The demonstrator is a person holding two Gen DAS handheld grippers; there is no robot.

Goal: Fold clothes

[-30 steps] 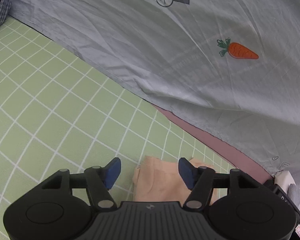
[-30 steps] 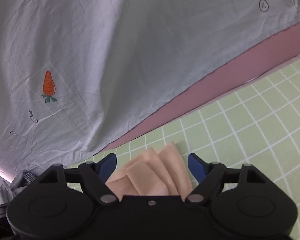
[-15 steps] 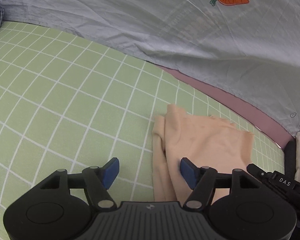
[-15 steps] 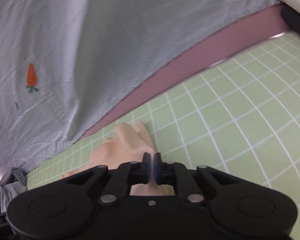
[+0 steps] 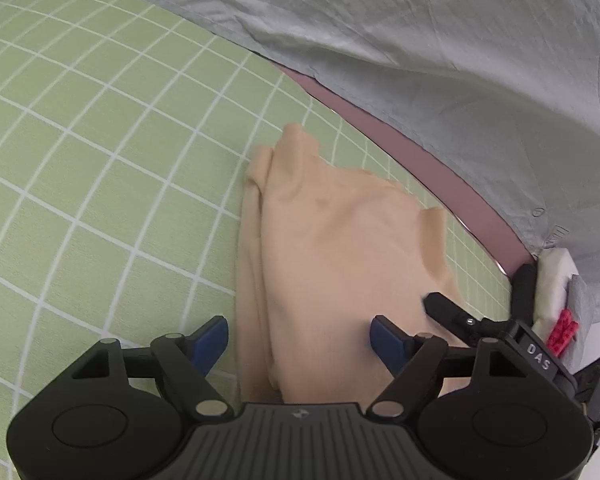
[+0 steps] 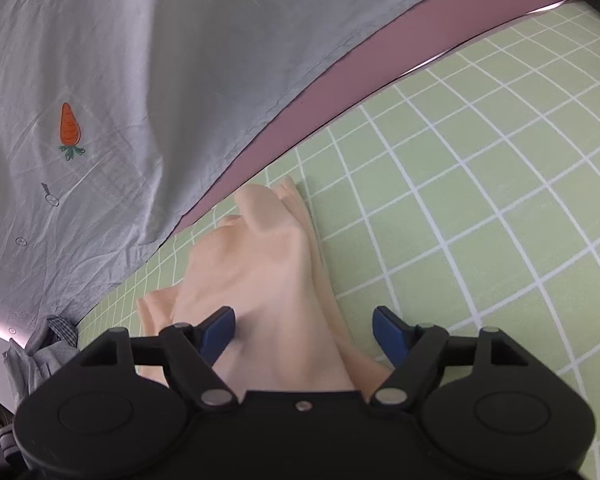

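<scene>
Since one second ago both grippers have come lower and tipped more downward, so the peach-coloured soft garment [image 5: 340, 256], which then showed only as a small piece between the fingers, now fills the middle of both views. The right gripper [image 6: 304, 330] was pressed together half a second ago and its jaws are opening now; the left gripper [image 5: 298, 340] is also opening its jaws. The garment lies under and between both pairs of blue pads, but no pad presses on it, so nothing is held.

The garment rests on the light green mat with white grid lines [image 5: 100, 160], near the mat's far edge, where a mauve strip [image 5: 440, 168] begins and a wrinkled grey sheet with a printed orange carrot [image 6: 70, 128] lies beyond it. It is already doubled in loose layers, with a thick folded edge toward the mat's open middle and a narrow end pointing to the far edge.

I judge that one fold is just laid down and released. The next move probably calls for a new grip on the near edge or a corner of the garment, low enough to take all layers together, and then carrying it over evenly.

Both grippers point steeply down and forward, side by side over the garment; the right one's finger [image 5: 452, 312] shows in the left view.
</scene>
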